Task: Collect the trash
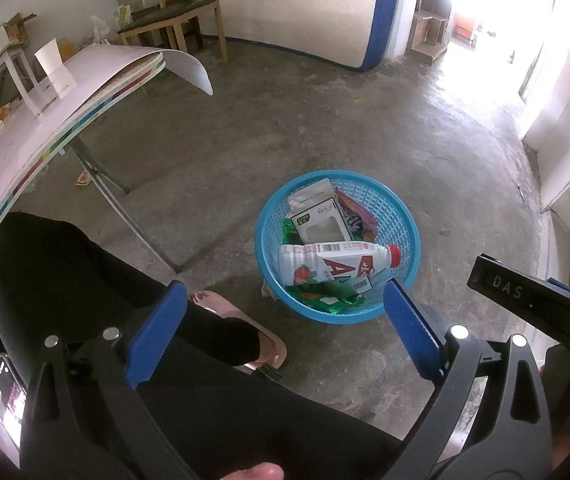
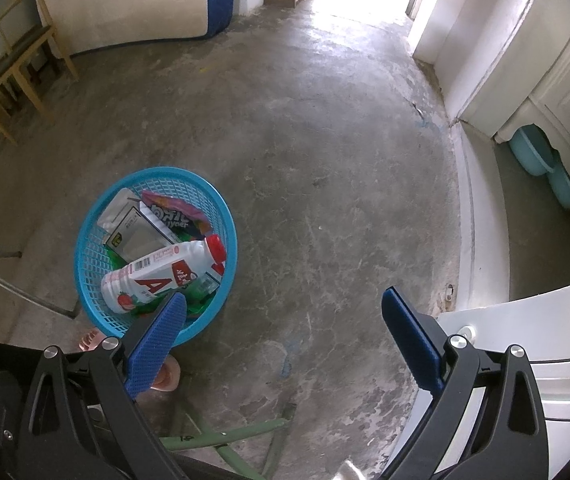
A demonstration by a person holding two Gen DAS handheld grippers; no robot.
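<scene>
lying on its side in a round blue plastic mesh basket [image 1: 407, 216] on the near floor, a white red-capped plastic bottle [image 1: 325, 266]; left gripper [image 1: 285, 320] and right gripper [image 2: 285, 320] both spread apart, empty.

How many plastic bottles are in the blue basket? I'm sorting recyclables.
1: a white plastic bottle with a red cap lies sideways atop the wrappers in the blue plastic mesh basket; more could be hidden underneath.

Black gripper body [image 1: 525, 292] reads "DAS"; white bottle [image 1: 337, 264] — red "A".
</scene>
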